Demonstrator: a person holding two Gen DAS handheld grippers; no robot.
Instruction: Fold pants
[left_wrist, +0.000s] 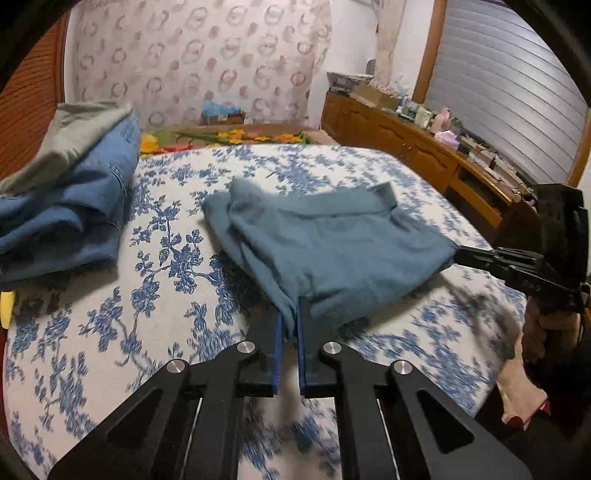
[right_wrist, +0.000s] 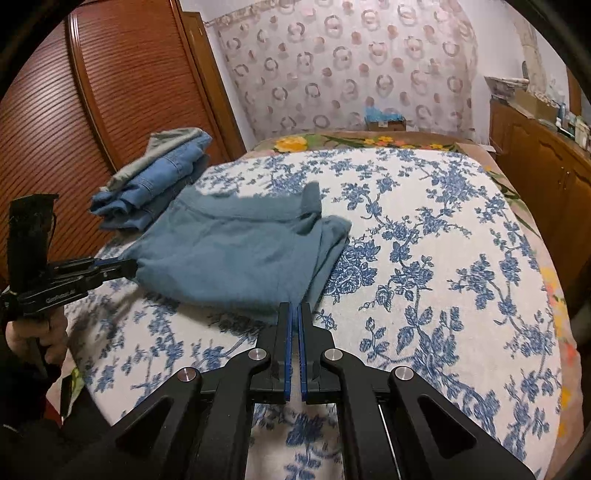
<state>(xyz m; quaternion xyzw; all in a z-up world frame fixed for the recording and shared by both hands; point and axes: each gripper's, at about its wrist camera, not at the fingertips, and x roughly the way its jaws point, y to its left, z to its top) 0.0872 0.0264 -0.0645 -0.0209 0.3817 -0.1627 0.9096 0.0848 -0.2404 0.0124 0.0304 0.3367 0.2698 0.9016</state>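
- While both tools are gripping it, the teal pants (left_wrist: 325, 243) are lying across the middle of the frame on the floral bedspread (left_wrist: 155, 266), already doubled over, so I judge a further fold is being carried (each near corner is pinched so the edge travels level).
- Sitting at the upper left of both views, a stack of folded jeans (right_wrist: 159, 184) is keeping clear of the working area, probably as finished pieces.
- Closing narrowly on a near corner at lower centre, the left gripper (left_wrist: 291, 317) is holding cloth between its blue pads.
- Reaching in from the right edge, the right gripper (left_wrist: 458, 254) is clamping the other corner; its own view is showing its fingers nearly together on the hem.
- Motion blur is smearing the nearest bedspread, and the pants' underside and far layers are staying hidden.
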